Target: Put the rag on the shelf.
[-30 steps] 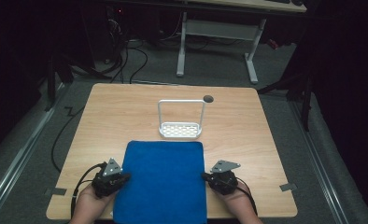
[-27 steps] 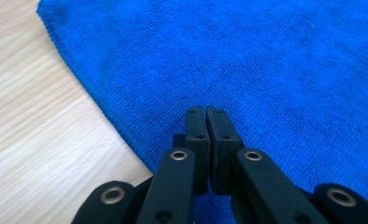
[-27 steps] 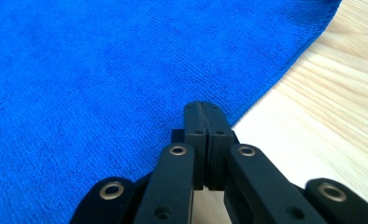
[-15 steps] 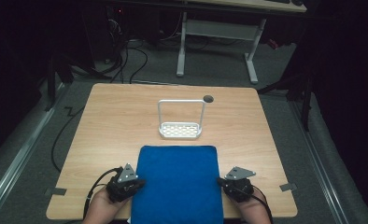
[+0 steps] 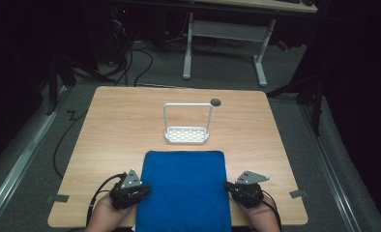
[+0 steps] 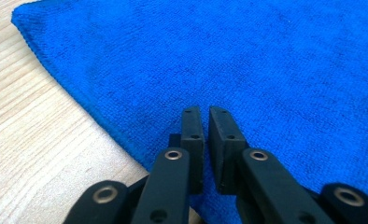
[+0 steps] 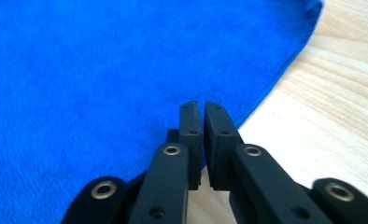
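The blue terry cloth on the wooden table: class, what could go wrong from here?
1. The blue terry cloth already overhangs the near edge of the wooden table; pulled further, it may slide off.
2. The left tongs and right tongs sit at its side edges, nearly closed; whether they grip cloth is unclear, so it could slip free.

The cloth's (image 5: 183, 191) near edge runs off the high view's bottom; both forearms are cut there too; whether either gripper's jaws pinch cloth is unclear.

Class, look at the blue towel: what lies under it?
The blue towel lies flat on the wooden table. Its near end overhangs the table's edge. Anything beneath the cloth is covered.
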Tool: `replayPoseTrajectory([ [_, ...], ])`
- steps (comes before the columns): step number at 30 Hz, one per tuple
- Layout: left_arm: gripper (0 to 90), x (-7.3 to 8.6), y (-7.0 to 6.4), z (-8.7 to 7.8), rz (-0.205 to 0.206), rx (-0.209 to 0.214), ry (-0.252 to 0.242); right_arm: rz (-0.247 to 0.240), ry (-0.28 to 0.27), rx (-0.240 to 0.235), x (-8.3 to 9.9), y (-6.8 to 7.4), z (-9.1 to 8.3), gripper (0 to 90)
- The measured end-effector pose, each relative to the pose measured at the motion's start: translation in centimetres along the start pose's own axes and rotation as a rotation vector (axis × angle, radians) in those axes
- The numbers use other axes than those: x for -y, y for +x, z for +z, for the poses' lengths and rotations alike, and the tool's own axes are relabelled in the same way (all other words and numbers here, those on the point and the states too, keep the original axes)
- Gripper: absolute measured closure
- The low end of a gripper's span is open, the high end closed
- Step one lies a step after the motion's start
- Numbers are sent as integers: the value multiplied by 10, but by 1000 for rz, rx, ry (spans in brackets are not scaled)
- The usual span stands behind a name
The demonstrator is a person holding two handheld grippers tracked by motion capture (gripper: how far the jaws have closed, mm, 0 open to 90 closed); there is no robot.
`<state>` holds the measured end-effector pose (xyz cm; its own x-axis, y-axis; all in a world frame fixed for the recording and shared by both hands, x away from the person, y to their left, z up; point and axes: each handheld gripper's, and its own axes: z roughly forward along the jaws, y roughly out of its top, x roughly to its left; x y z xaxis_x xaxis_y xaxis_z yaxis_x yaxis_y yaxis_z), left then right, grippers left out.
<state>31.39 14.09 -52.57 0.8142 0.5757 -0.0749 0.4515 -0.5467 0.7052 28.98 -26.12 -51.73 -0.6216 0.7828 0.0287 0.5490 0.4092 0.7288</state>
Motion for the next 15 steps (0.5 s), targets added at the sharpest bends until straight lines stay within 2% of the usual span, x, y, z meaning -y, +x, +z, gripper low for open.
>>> replayPoseTrajectory([
  [2,814,-1,0,-1,1,-12,-2,15,-13,8,1,-3,0,813],
  [6,772,0,4,-4,-23,-40,-39,27,-15,23,2,-6,1,794],
  [10,708,1,11,-9,-76,-70,-84,40,-31,43,2,-8,0,770],
  [11,691,2,17,-10,-110,-80,-104,48,-38,45,2,-10,0,761],
  [12,688,2,17,-10,-110,-80,-104,48,-38,45,2,-10,0,761],
  [15,674,2,27,-9,-154,-97,-121,51,-43,53,2,-12,0,744],
])
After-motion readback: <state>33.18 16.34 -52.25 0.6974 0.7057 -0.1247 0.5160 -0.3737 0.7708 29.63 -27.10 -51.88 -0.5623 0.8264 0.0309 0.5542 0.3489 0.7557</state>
